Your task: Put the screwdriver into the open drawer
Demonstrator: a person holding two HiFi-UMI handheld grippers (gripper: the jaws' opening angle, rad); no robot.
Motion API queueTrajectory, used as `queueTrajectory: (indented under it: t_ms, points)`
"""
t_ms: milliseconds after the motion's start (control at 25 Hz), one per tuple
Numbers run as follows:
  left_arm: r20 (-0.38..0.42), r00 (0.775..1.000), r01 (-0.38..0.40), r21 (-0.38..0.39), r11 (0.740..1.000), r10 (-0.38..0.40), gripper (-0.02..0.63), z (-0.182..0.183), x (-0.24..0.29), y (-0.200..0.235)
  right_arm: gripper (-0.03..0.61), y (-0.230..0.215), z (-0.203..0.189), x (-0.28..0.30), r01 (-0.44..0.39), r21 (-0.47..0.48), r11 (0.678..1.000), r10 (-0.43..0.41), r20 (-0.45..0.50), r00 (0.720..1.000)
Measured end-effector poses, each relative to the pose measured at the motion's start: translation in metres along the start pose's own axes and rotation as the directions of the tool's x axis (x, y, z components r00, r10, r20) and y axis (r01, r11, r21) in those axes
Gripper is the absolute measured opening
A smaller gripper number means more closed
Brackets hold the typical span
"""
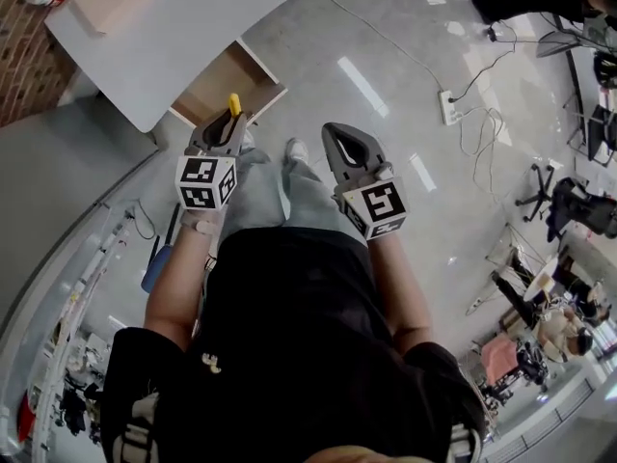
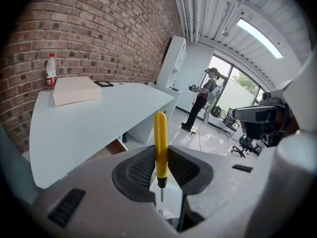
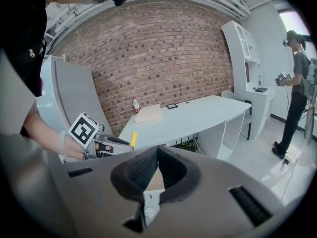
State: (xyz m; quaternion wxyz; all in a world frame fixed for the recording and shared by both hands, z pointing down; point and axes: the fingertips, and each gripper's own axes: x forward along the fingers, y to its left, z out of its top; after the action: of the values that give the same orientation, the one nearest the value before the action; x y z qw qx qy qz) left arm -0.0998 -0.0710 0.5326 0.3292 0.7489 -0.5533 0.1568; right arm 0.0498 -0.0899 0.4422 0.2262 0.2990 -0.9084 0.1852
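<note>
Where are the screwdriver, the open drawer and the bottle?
Screwdriver (image 2: 160, 143): left gripper view, yellow handle.
Drawer (image 1: 218, 85): head view, bare wooden inside.
Bottle (image 2: 50, 71): left gripper view, its body.

I hold both forearms out ahead of my waist. My left gripper (image 1: 228, 123) is clamped on the screwdriver (image 1: 233, 103); my right gripper (image 1: 341, 139) has its jaws pressed together, empty.

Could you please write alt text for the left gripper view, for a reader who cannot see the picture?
The left gripper is shut on a yellow screwdriver, its handle pointing away from the camera and its metal tip toward it. Behind stands a white desk with a flat box and a bottle, before a brick wall.
</note>
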Motion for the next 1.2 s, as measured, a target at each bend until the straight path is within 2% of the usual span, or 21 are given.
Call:
queueTrajectory:
  t_ms: [200, 440, 640, 760, 1200]
  points:
    - [-0.069, 0.997, 0.036, 0.017, 0.999, -0.034, 0.081, -0.02, 0.036, 0.015, 0.011, -0.007, -0.017, 0.008, 0.049, 0.052, 0.997, -0.048, -0.028, 0.998]
    - [-0.127, 0.991, 0.03, -0.002, 1.0, -0.03, 0.081, -0.047, 0.075, 0.045, 0.011, -0.013, -0.043, 0.021, 0.092, 0.105, 0.99, -0.085, -0.064, 0.994]
    - [-0.166, 0.986, 0.002, -0.059, 0.998, -0.012, 0.081, -0.074, 0.105, 0.074, 0.011, -0.011, -0.058, 0.037, 0.108, 0.132, 0.985, -0.095, -0.095, 0.991]
    - [-0.192, 0.981, 0.011, -0.063, 0.998, -0.023, 0.081, -0.089, 0.121, 0.083, 0.011, -0.01, -0.063, 0.042, 0.119, 0.148, 0.982, -0.105, -0.098, 0.99]
    - [-0.218, 0.976, -0.043, -0.133, 0.99, 0.013, 0.081, -0.14, 0.179, 0.133, 0.011, -0.023, -0.116, 0.065, 0.151, 0.18, 0.972, -0.121, -0.168, 0.978]
